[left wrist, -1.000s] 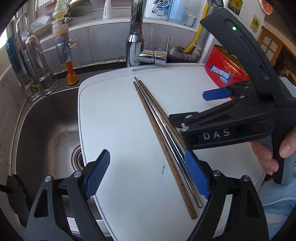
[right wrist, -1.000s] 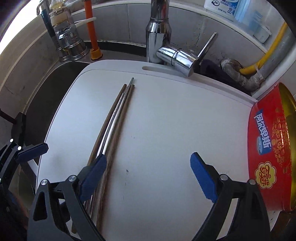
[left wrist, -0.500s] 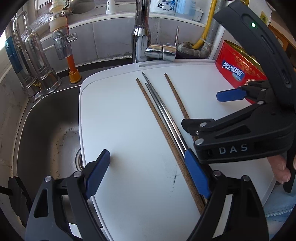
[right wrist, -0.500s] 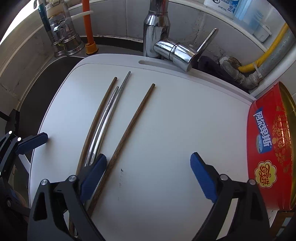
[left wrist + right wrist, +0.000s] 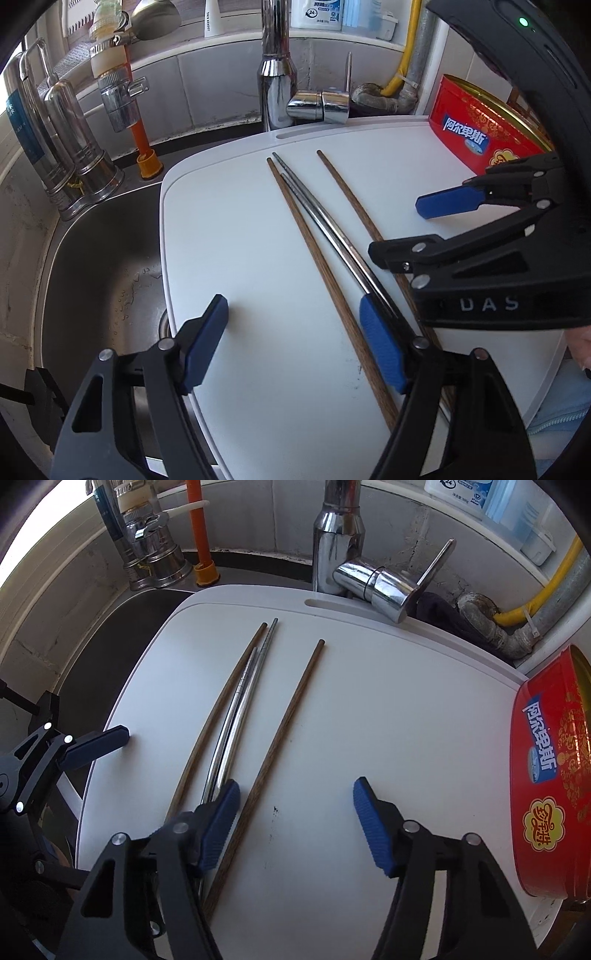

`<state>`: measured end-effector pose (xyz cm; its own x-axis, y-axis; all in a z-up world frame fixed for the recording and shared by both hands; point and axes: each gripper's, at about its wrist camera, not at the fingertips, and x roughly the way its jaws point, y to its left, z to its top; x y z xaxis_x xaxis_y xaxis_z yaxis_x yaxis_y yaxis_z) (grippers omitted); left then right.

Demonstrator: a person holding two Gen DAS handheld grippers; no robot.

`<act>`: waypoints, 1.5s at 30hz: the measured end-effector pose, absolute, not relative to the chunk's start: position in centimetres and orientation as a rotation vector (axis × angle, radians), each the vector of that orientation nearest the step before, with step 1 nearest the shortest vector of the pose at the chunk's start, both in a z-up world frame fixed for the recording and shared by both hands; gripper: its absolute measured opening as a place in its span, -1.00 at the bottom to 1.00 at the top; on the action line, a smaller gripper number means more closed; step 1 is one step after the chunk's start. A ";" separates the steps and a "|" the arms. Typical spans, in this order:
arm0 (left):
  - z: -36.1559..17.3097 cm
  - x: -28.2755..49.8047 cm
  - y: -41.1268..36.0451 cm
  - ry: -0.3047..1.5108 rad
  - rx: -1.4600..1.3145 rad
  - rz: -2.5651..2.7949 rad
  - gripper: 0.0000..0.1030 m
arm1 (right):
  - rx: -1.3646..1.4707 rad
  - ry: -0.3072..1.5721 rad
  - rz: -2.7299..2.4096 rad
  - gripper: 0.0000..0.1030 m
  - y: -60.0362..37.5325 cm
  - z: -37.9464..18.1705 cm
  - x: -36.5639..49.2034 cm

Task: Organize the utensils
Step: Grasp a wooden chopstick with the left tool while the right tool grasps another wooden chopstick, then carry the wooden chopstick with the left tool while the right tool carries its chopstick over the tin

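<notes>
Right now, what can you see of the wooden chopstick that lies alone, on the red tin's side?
The lone wooden chopstick is a slim, dark brown stick with visible grain. It lies flat on the white board, apart from the other three, its far tip toward the faucet. Its near end passes under the right gripper, whose jaws are open; nothing grips it.

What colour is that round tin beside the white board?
The tin is red with gold patterning and a blue label, clearest in the right wrist view.
</notes>
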<state>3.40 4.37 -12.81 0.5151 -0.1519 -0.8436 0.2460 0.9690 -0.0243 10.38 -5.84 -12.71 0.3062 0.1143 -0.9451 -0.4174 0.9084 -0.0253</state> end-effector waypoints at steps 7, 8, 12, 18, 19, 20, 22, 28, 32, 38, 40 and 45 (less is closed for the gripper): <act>-12.5 3.8 5.7 1.031 -0.041 -0.233 -0.88 | -0.231 1.234 0.341 -0.88 -6.7 -12.8 10.0; -12.5 3.8 5.7 1.032 -0.042 -0.227 -0.88 | -0.231 1.232 0.339 -0.88 -6.7 -12.9 9.9; -12.5 3.9 5.4 1.035 -0.052 -0.217 -0.88 | -0.215 1.235 0.342 -0.88 -6.9 -13.1 9.8; -12.6 3.8 5.6 1.040 -0.104 -0.223 -0.88 | -0.158 1.254 0.340 -0.88 -7.8 -12.8 9.8; -12.5 3.7 5.7 1.040 -0.111 -0.221 -0.88 | -0.154 1.253 0.337 -0.88 -8.0 -12.6 9.7; -12.5 3.7 5.6 1.042 -0.115 -0.225 -0.88 | -0.146 1.252 0.333 -0.88 -8.3 -12.5 9.6; -12.4 3.6 5.4 1.044 -0.110 -0.234 -0.88 | -0.124 1.248 0.328 -0.88 -8.8 -12.2 9.2; -11.7 3.2 5.6 1.043 -0.140 -0.258 -0.88 | -0.075 1.235 0.302 -0.88 -10.2 -11.1 8.0; -10.3 2.4 6.0 1.016 -0.165 -0.272 -0.88 | -0.040 1.178 0.292 -0.88 -11.1 -9.0 6.4; -7.5 1.3 5.6 0.938 -0.150 -0.322 -0.88 | 0.018 1.027 0.259 -0.88 -13.2 -4.3 3.2; -6.6 1.1 5.5 0.912 -0.146 -0.348 -0.88 | 0.027 0.984 0.231 -0.88 -14.0 -3.1 2.3; -4.2 0.8 5.0 0.846 -0.135 -0.426 -0.88 | 0.072 0.929 0.142 -0.88 -16.3 -1.3 0.4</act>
